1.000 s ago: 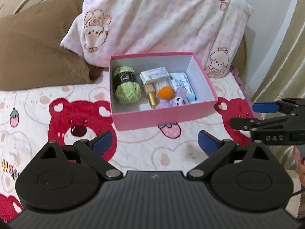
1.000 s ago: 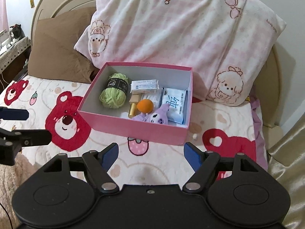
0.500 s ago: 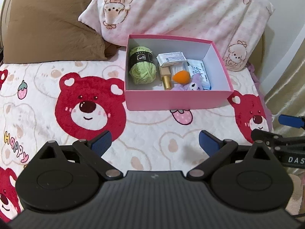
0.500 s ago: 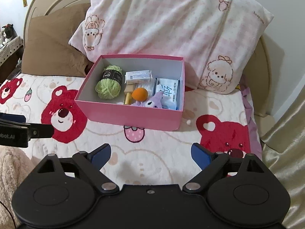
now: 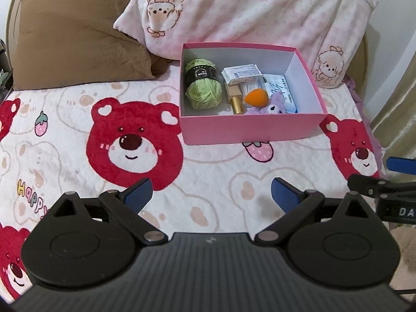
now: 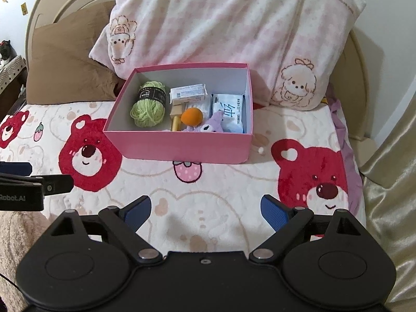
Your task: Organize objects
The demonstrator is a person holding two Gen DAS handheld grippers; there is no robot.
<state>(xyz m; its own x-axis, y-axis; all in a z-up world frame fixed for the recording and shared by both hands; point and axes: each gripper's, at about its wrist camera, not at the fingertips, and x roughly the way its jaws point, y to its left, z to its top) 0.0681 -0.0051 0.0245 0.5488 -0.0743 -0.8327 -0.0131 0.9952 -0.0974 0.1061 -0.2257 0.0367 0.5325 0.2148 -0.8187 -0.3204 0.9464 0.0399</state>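
Observation:
A pink box (image 5: 249, 130) (image 6: 182, 147) stands on the bed, against the pink pillow. It holds a green yarn ball (image 5: 203, 87) (image 6: 149, 105), a white packet (image 5: 241, 72) (image 6: 188, 92), a gold tube (image 5: 237, 102) (image 6: 176, 122), an orange sponge (image 5: 256, 97) (image 6: 192, 116), a purple plush (image 5: 270, 108) (image 6: 212, 127) and a tissue pack (image 5: 283, 91) (image 6: 228, 111). My left gripper (image 5: 210, 196) hovers open over the blanket in front of the box, nothing between its fingers. My right gripper (image 6: 205, 212) is open and empty too, near the box's front.
A bear-print blanket (image 5: 130, 143) covers the bed. A brown pillow (image 5: 75, 41) and a pink pillow (image 5: 247, 10) lean on the headboard. A small white bit (image 6: 260, 150) lies by the box's right corner. Gold curtain (image 6: 390, 156) hangs at the right edge.
Both grippers have drawn back from the box, which now looks farther off and more to the right in the left view. The right gripper's fingers have spread wider.

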